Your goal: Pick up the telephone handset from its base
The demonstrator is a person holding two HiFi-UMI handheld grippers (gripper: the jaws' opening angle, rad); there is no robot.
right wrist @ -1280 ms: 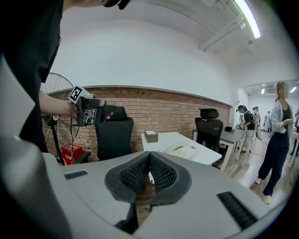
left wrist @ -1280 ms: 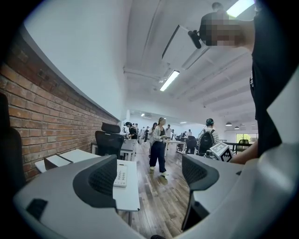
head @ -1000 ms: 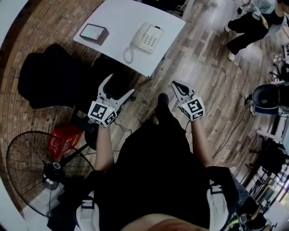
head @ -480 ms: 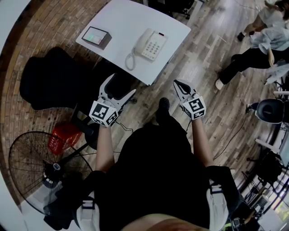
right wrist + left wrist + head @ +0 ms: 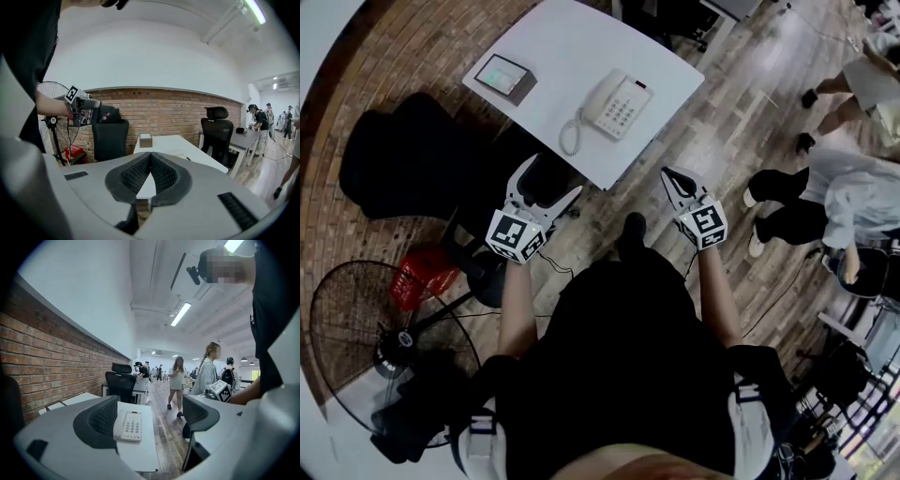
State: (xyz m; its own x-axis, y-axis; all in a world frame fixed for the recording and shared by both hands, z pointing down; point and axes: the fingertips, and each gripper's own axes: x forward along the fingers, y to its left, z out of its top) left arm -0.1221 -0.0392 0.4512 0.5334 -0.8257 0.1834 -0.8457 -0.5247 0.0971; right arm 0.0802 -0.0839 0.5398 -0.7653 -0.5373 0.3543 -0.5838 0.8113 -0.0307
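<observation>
The handset [image 5: 598,93] lies on its base [image 5: 625,106] on the far table [image 5: 567,37], well apart from both grippers, so I would carry my wide-open left gripper [image 5: 550,178] forward to straddle its middle, with my empty, pinched-together right gripper [image 5: 669,176] held clear.

We have open floor [image 5: 614,199] up to the table [image 5: 567,42], upper centre; a black chair [image 5: 398,159] stands at the lower left of the telephone [image 5: 616,102].

White telephone handset [image 5: 598,94], resting on base [image 5: 622,106]
</observation>
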